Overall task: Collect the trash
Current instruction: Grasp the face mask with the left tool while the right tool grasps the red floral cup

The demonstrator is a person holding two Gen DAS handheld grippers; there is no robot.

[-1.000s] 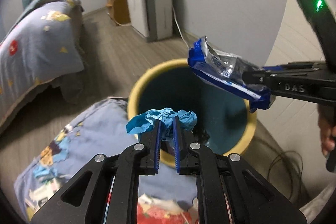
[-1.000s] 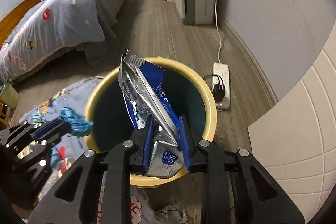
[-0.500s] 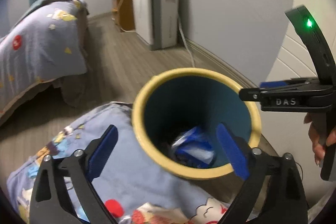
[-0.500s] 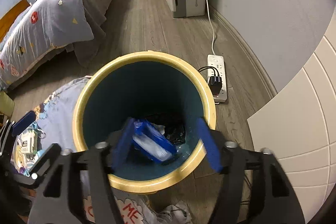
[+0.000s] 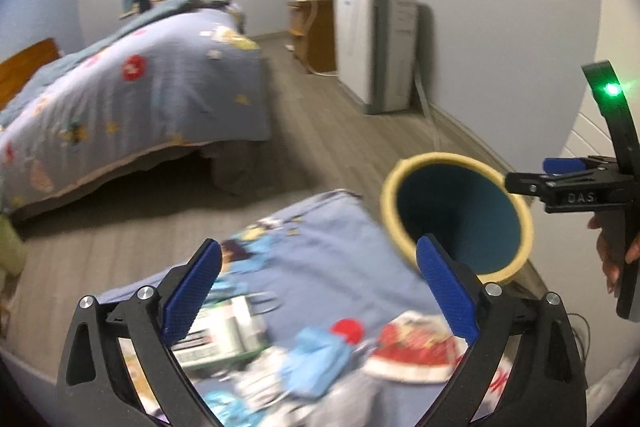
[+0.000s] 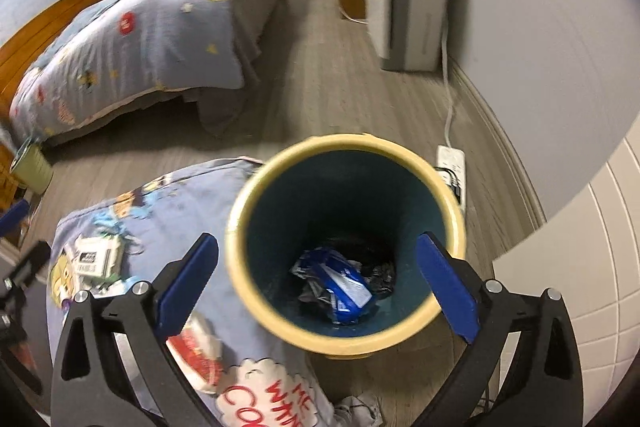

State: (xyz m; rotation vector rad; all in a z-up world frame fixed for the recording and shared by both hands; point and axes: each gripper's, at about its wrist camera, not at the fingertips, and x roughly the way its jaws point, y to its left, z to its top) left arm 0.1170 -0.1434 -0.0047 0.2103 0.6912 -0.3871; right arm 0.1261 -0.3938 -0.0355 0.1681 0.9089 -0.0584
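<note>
One yellow-rimmed bin, one blue wrapper inside it, one green-and-white packet and one red-and-white packet on one patterned cushion, one bed, one power strip, two tools, left tool, right tool.

Left claw spread wide, empty, right claw just opened, empty

Both tools' jaws just opened, empty, blue wrapper now in bin, left tool swung away
</note>
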